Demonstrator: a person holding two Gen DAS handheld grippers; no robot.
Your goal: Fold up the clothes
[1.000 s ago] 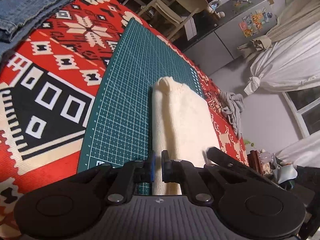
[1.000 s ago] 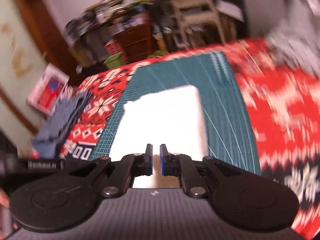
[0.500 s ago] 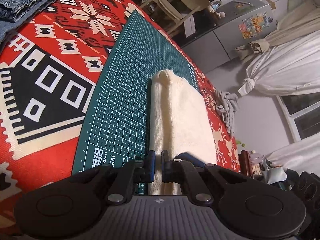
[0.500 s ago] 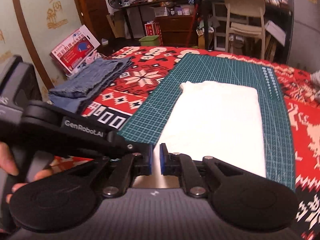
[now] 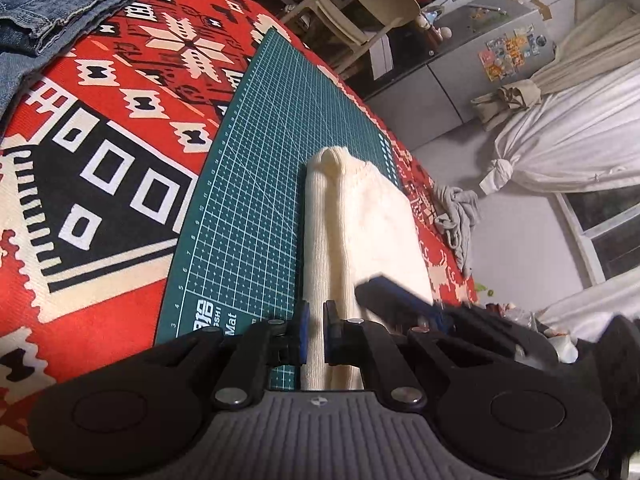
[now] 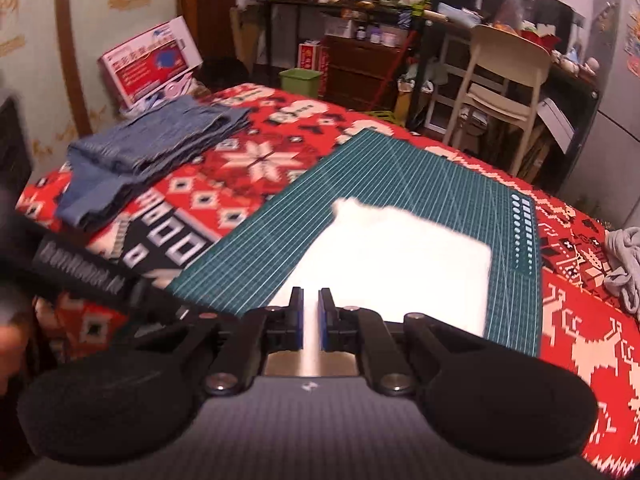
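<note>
A cluttered, warmly lit room surrounds a surface covered by a red, black and cream patterned cloth (image 6: 580,344) with a green gridded cutting mat (image 6: 420,176) laid on it. Beyond the far edge stands a cream plastic chair (image 6: 508,80), with dark shelves (image 6: 360,8) crowded with bottles and boxes behind it, a brown wooden drawer unit (image 6: 360,68), a green bin (image 6: 300,80) and a red-and-white cardboard box (image 6: 150,60) leaning against a pale wall with gold motifs. To the right, a grey refrigerator (image 5: 472,80) carries colourful stickers, and white curtains (image 5: 572,140) are tied back beside a dark window (image 5: 612,232).
</note>
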